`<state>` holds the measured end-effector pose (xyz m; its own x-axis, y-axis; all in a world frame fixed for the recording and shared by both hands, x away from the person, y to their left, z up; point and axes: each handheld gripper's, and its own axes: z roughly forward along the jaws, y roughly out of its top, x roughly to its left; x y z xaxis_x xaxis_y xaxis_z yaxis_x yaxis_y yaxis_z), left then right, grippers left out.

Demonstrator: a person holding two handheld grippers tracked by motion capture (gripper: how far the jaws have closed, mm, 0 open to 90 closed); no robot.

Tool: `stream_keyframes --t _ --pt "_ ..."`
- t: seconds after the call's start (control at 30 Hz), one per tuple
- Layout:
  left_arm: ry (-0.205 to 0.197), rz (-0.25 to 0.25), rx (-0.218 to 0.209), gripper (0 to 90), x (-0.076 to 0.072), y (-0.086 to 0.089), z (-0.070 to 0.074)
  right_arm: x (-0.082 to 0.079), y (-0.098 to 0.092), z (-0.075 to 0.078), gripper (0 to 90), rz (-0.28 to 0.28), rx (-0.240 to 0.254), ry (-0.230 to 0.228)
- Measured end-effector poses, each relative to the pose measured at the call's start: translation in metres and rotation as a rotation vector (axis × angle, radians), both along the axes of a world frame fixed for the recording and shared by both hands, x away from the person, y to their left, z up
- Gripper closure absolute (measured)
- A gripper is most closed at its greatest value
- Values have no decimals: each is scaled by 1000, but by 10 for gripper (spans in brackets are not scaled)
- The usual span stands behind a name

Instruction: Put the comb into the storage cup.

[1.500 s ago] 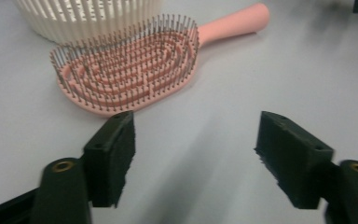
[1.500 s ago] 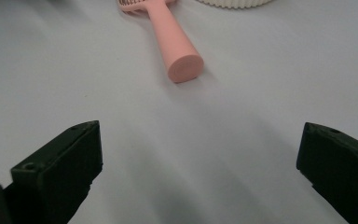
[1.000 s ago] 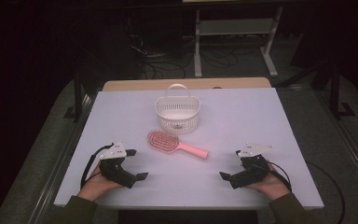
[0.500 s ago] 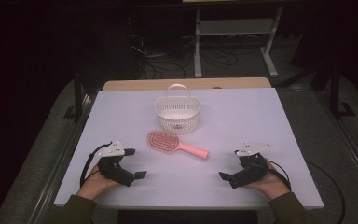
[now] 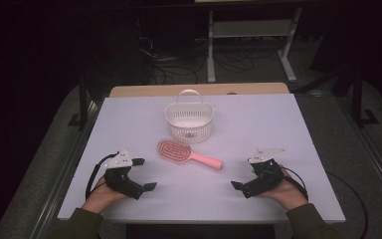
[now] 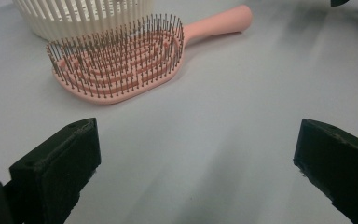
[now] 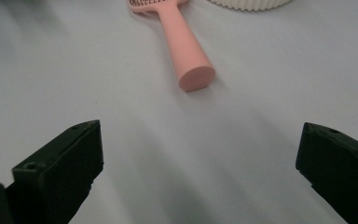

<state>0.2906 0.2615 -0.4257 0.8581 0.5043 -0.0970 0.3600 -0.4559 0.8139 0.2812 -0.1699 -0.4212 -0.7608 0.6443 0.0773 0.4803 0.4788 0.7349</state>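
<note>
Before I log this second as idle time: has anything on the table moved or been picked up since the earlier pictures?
Nothing visibly changed. The left gripper and right gripper rest open near the table's front edge, holding nothing. The pink hairbrush lies bristles up in front of the white basket, as before.

One hairbrush [image 5: 188, 154], one basket [image 5: 189, 119], two grippers [image 5: 142, 174].

Bare table [image 5: 278, 124] all around; only hairbrush [image 5: 176, 151] and basket [image 5: 189, 122] obstruct mid-table.
</note>
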Motion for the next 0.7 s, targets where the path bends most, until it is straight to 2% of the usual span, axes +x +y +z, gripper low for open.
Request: stream_keyframes --t 0.7 --pt "4 -3 -10 4 -1 -2 -2 12 11 7 0 22 -5 19"
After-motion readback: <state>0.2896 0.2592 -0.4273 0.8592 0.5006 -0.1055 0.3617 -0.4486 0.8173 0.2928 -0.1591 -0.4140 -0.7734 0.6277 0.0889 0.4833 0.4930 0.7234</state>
